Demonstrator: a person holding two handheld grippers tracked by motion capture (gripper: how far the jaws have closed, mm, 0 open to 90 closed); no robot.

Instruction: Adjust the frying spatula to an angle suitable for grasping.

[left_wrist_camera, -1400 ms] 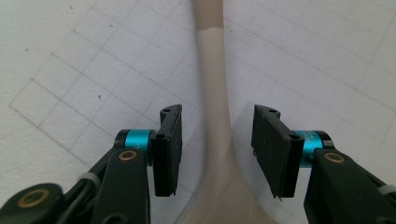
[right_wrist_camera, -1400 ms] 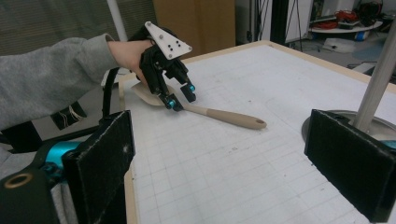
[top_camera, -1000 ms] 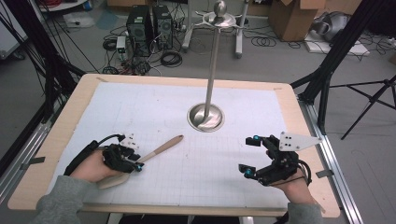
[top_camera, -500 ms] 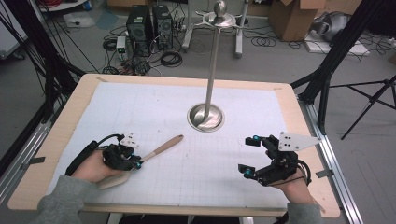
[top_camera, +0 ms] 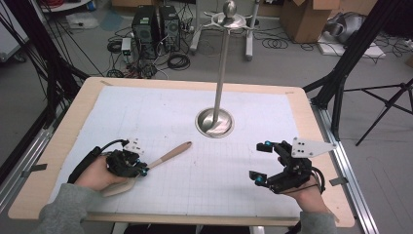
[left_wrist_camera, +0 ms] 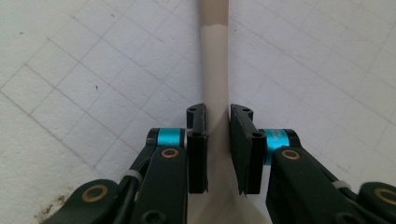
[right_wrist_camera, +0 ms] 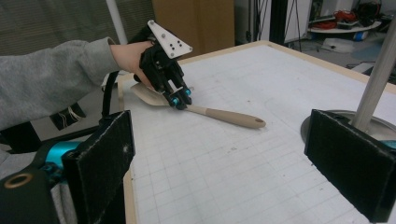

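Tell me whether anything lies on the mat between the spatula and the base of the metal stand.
Nothing visible does. The spatula lies with its neck between the left gripper jaws, its handle aimed toward the stand. The gridded mat between handle tip and stand base is bare. The right gripper sits off to the side, open.

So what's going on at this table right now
A person sits at the table with a gripper in each hand. The left gripper has its jaws around the neck of a beige spatula that lies flat on the gridded mat; in the left gripper view the jaws sit against both sides of it. The right gripper hangs open over bare mat, holding nothing. A metal stand with a tall pole rises near the table's middle.
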